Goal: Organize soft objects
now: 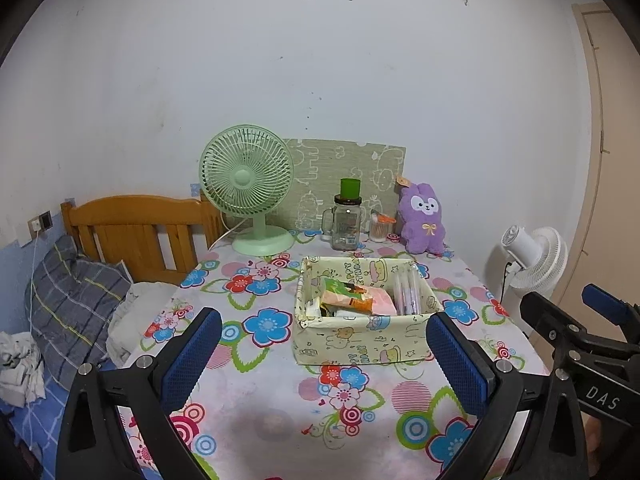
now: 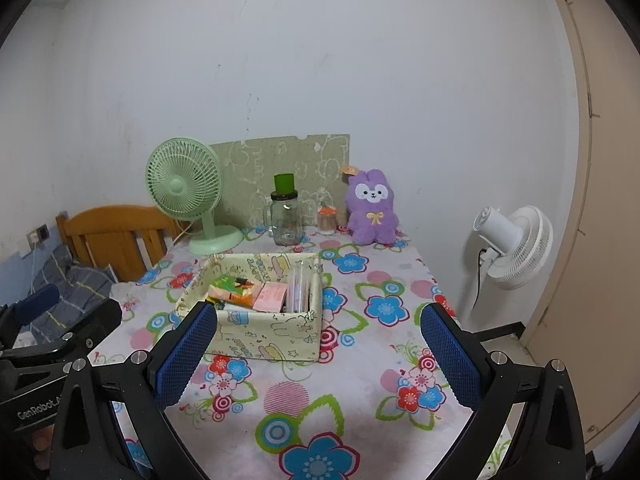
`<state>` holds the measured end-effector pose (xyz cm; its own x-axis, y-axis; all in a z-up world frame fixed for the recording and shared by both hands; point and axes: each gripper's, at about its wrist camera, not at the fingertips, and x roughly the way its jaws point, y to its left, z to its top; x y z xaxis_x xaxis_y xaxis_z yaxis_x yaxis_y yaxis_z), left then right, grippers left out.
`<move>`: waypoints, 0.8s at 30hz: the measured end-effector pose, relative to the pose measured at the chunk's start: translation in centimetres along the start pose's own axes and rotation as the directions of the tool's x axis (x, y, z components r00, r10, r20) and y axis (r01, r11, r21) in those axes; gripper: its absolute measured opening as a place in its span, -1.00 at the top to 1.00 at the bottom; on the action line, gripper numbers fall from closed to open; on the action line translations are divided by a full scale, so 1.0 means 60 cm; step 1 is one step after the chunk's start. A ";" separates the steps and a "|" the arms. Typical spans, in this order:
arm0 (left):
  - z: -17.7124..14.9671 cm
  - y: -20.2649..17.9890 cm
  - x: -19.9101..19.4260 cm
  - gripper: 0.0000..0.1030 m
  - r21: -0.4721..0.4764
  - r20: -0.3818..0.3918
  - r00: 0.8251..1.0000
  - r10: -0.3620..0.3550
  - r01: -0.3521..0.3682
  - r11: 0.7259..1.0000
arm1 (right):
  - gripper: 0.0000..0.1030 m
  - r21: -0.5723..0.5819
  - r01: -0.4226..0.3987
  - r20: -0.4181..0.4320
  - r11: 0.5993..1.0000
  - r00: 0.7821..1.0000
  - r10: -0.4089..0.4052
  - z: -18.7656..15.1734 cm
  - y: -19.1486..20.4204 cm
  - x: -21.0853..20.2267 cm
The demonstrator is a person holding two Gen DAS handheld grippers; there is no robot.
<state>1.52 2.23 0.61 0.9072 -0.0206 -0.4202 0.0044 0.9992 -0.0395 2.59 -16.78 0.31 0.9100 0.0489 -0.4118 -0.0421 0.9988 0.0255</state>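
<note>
Left wrist view: left tongs (image 1: 322, 354) apart, empty, above the surface (image 1: 280, 400); purple plush (image 1: 423, 218) upright behind fabric box (image 1: 360, 340).
Right wrist view: right tongs (image 2: 318, 354) apart, empty. Approach the plush's body squarely, clearing the jar (image 2: 286, 220)

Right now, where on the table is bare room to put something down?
Free: the cloth in front of the fabric box, near both open grippers, and the strip right of it up to the table edge. Crowded: the back row, with green fan, glass jar and purple plush.

Box contents (image 1: 352, 300) partly hidden, swab jar (image 1: 378, 228) indistinct
</note>
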 end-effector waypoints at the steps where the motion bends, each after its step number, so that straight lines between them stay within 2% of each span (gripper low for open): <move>1: 0.000 0.001 0.001 -0.99 -0.002 -0.002 1.000 0.000 0.000 1.000 | -0.99 0.002 -0.003 0.000 1.000 1.000 0.003 0.000 0.000 0.001; 24: -0.002 -0.001 0.016 -0.99 -0.005 -0.017 1.000 0.004 -0.004 1.000 | -0.99 0.010 -0.016 -0.002 1.000 1.000 0.016 0.001 0.000 0.007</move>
<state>2.35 2.14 0.09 0.8998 -0.0175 -0.4360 -0.0009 0.9991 -0.0420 3.00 -16.75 0.19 0.9085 0.0645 -0.4128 -0.0521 0.9978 0.0412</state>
